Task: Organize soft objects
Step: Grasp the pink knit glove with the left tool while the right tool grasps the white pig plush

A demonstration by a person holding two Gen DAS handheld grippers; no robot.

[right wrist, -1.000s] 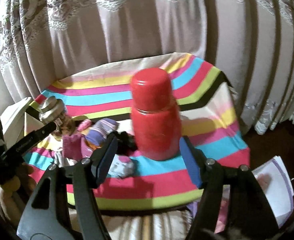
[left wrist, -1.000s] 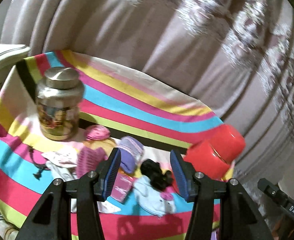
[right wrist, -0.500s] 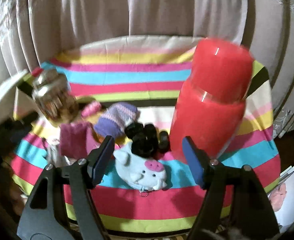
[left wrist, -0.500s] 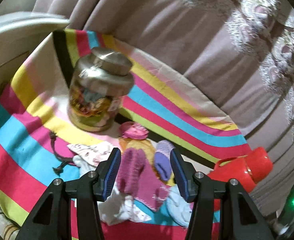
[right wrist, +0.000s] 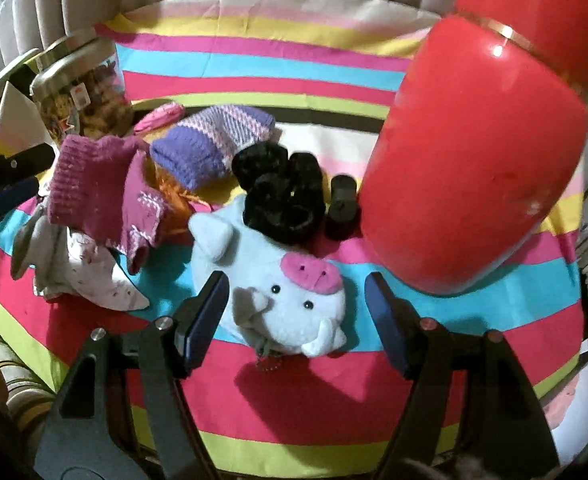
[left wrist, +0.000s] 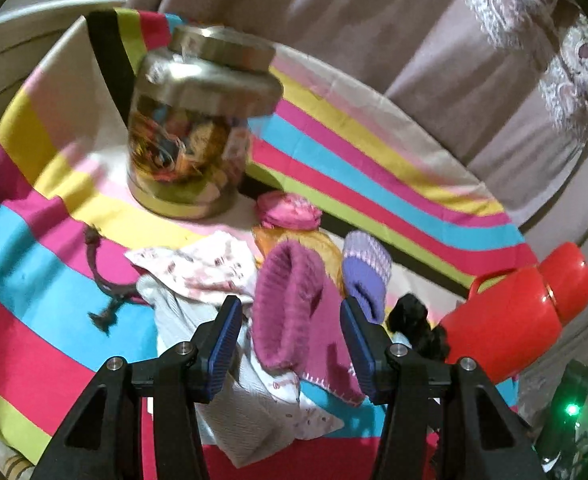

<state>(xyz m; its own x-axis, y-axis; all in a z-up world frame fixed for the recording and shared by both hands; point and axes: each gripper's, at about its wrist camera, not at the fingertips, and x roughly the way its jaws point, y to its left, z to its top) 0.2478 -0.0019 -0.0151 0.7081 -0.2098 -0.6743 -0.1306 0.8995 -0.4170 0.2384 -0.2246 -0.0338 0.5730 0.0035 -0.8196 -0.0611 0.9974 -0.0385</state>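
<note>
A heap of soft things lies on the striped tablecloth [left wrist: 53, 320]. My left gripper [left wrist: 289, 340] hangs open just above a magenta knitted sock [left wrist: 289, 304], which shows between its fingers untouched. Beside the sock are a purple striped sock [left wrist: 366, 272], a white patterned cloth [left wrist: 197, 268], a pink piece [left wrist: 289, 210] and orange fabric [left wrist: 322, 248]. My right gripper [right wrist: 294, 312] is open over a pale blue pig plush [right wrist: 277, 288], pads apart from it. Black scrunchies [right wrist: 281, 196] rest behind the plush. The magenta sock [right wrist: 93, 184] and purple sock [right wrist: 209, 140] lie further left.
A big red flask [right wrist: 482, 140] stands close on the right of the plush. A glass jar with a metal lid [left wrist: 193, 132] stands behind the heap at the left. A brown cord [left wrist: 105, 292] lies left of the cloths. Curtains [left wrist: 414, 40] hang behind the table.
Both grippers have come down toward the heap. The left one swung over the magenta sock; the right one closed in on the pig plush, with the red flask now at its right.
</note>
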